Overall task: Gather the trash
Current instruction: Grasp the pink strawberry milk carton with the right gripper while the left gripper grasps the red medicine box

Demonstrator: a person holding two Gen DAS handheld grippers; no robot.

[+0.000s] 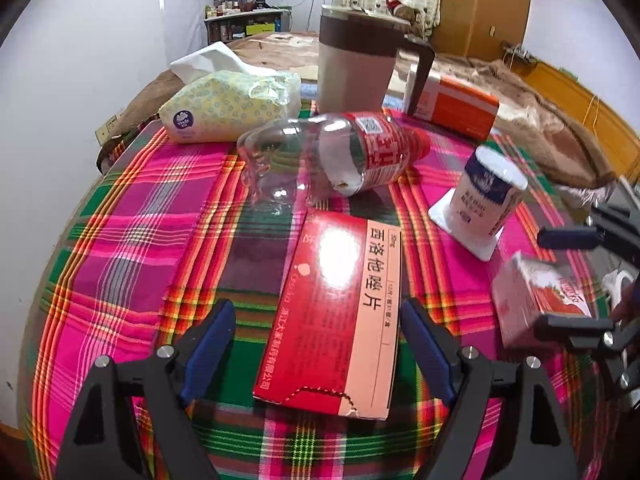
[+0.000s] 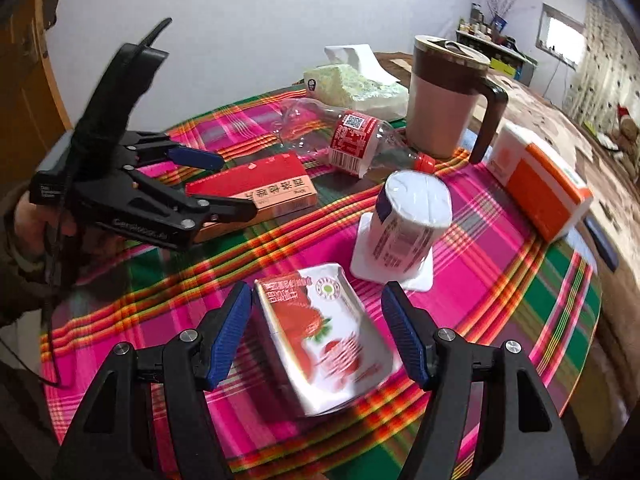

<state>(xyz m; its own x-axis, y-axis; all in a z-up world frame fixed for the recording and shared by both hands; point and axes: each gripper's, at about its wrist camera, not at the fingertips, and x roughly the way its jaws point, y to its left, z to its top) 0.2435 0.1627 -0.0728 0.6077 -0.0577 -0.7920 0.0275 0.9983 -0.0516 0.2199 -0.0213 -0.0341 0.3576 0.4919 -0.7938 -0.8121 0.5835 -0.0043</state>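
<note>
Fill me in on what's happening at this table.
A person is clearing trash off a plaid tablecloth with a gripper in each hand. The left gripper hangs open over a flat red medicine box, one finger on each side, not touching it. The right gripper is open around a strawberry milk carton, not yet squeezing it. An empty plastic bottle and an upside-down yogurt cup are lying there uncollected, beside a mug and a tissue pack.

Left gripper [image 1: 318, 344] and right gripper [image 2: 316, 332] both gape wide (angled downward)
</note>
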